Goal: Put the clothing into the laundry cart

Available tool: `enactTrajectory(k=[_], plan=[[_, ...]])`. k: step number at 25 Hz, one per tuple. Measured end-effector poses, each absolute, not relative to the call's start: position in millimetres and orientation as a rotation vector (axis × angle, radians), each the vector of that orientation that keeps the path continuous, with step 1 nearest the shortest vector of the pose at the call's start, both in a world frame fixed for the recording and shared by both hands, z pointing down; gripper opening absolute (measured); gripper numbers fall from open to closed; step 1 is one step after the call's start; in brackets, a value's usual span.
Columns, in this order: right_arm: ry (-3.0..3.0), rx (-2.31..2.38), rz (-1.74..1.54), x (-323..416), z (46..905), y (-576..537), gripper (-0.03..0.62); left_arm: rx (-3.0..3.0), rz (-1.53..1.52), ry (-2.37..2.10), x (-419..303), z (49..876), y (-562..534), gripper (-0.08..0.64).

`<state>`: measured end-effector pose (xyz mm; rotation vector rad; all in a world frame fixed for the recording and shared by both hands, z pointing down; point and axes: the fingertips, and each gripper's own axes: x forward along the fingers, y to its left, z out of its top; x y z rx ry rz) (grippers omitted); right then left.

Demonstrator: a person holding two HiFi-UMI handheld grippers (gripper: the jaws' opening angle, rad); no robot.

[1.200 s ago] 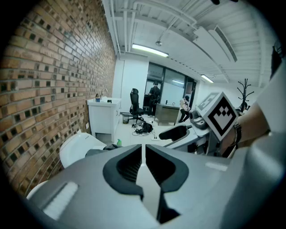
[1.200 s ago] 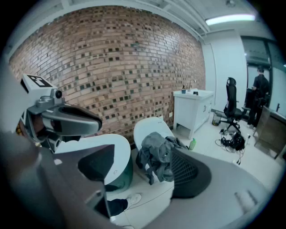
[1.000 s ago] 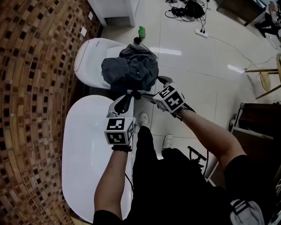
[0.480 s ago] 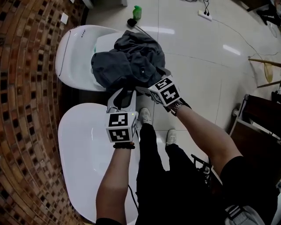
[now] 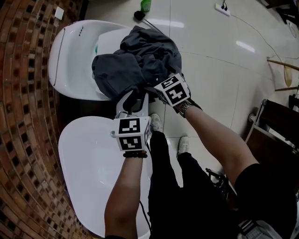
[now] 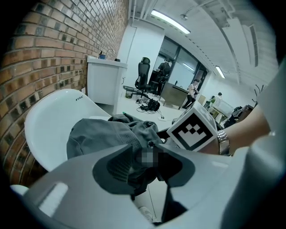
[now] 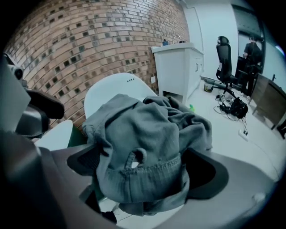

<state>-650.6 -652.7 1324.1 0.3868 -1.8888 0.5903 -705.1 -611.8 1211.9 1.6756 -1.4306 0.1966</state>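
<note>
The grey clothing (image 5: 135, 65) lies heaped on the near side of a white rounded cart (image 5: 70, 51), one edge hanging over its rim. My left gripper (image 5: 134, 100) is at the heap's near edge, its jaws opening with a dark fold (image 6: 134, 152) loose between them. My right gripper (image 5: 154, 89) is just to its right, its jaws also opening wide. A waistband of the clothing (image 7: 143, 170) sags between them. In the right gripper view the heap (image 7: 152, 129) fills the middle and hides most of the cart (image 7: 111, 89).
A second white oval tub (image 5: 88, 163) sits below my left arm, against the brick wall (image 5: 23, 116). A green bottle (image 5: 145, 4) and a power strip (image 5: 223, 8) lie on the tiled floor beyond. Dark furniture (image 5: 280, 126) stands at the right. My shoes (image 5: 155, 122) are under the grippers.
Both grippers have carried the clothing forward, so it lies further over the white cart. The jaws of both have spread apart, and the cloth now hangs loose between them.
</note>
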Motion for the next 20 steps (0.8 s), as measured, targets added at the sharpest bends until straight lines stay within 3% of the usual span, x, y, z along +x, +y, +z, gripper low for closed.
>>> enactTrajectory(k=[11, 15, 17, 20], plan=[[-1.734, 0.405, 0.627, -641, 1402, -654, 0.587, 1.640, 0.217, -1.421, -721, 1253, -623, 0.140], [-1.731, 0.426, 0.632, -640, 1412, -658, 0.557, 1.624, 0.219, -1.424, -724, 1263, -623, 0.140], [-1.727, 0.428, 0.637, -641, 1411, -659, 0.513, 1.618, 0.223, -1.423, -726, 1265, -622, 0.140], [-1.703, 0.438, 0.689, -646, 1400, -654, 0.324, 1.617, 0.226, -1.424, -726, 1260, -618, 0.140]])
